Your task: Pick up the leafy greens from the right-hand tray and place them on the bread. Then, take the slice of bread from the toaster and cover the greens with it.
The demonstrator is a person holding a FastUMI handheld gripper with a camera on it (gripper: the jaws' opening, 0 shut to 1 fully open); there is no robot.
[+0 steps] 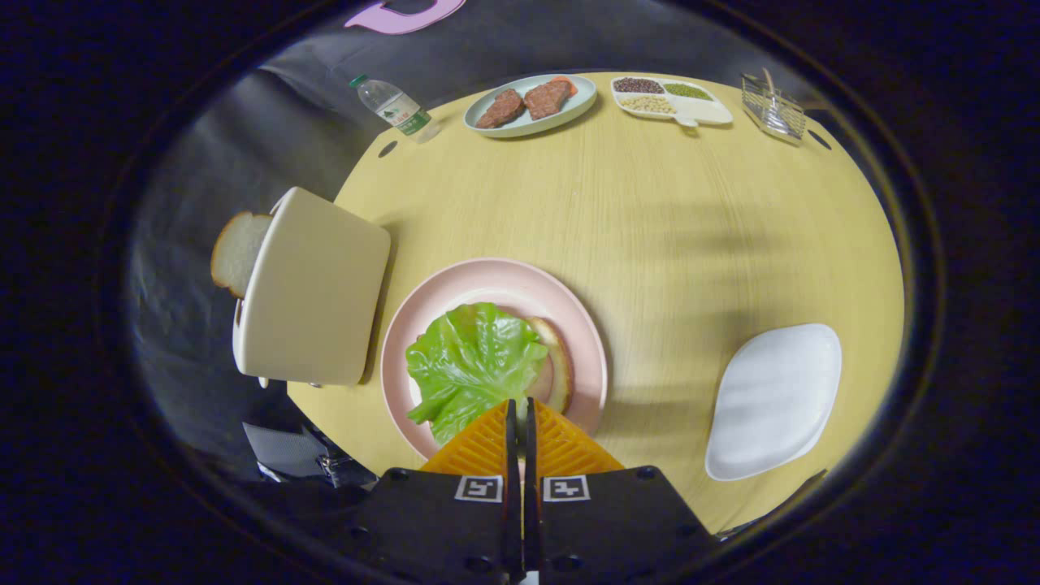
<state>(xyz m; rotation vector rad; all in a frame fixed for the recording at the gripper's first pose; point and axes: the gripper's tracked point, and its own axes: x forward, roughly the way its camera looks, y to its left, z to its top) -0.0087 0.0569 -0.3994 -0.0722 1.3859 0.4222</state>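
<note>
Gripper view: greens cover bread on plate; gripper closed, empty; next: slice in toaster.

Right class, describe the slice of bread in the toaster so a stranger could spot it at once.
Start at the round wooden table, then the cream toaster beside the pink plate. The bread slice pokes from its top, bare, unlike the lettuce-covered one ahead of the shut hand-held gripper.
</note>
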